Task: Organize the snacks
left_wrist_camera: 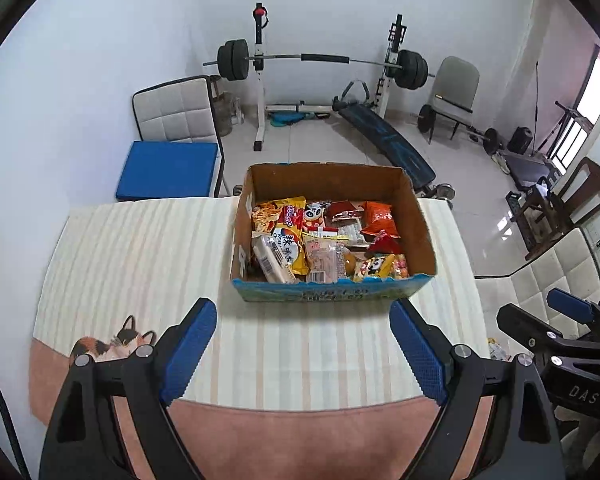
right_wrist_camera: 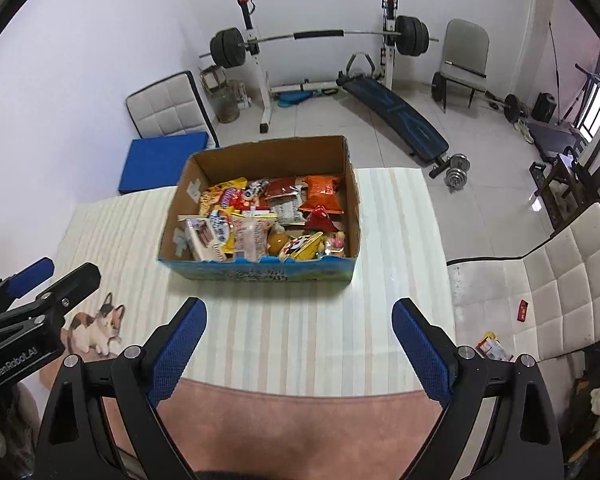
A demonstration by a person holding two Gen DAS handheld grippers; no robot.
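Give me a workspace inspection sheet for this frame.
Surface: table with striped cloth, cat print near its edge.
Job's things: cardboard box on the cloth, full of snack packets.
Clutter: small packet and red item on the white chair.
Grippers: left gripper and right gripper both open, empty, short of the box.
Cables: nothing seen.
Surroundings: barbell rack, sit-up bench, dumbbells, blue cushion.
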